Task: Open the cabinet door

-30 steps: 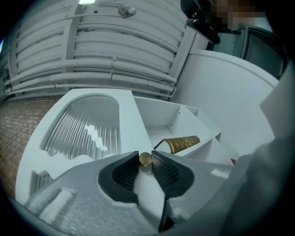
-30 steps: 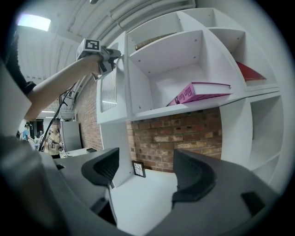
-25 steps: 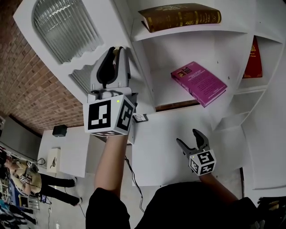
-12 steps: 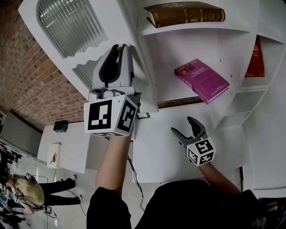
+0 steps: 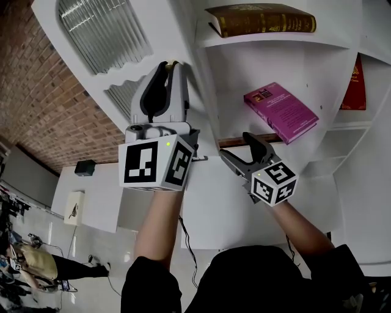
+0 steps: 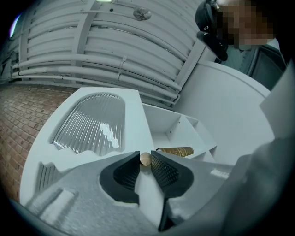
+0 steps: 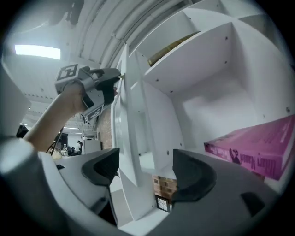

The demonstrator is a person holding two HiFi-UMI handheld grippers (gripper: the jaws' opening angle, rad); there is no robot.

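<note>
Cabinet [image 5: 244,67] holds brown book [image 5: 263,19] on upper shelf [image 5: 275,40], pink book [image 5: 281,113] below.

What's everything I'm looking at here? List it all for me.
cabinet: one, white, open shelves ahead
cabinet door: one, white with ribbed glass, standing open at left
knob: one, brass, near the door's edge
brown book: one, top shelf
magenta book: one, lying on middle shelf
red book: one, right compartment
brick wall: one, reddish, left
left gripper: one, grey, shut on the knob
right gripper: one, grey, open, empty, before the middle shelf
</note>
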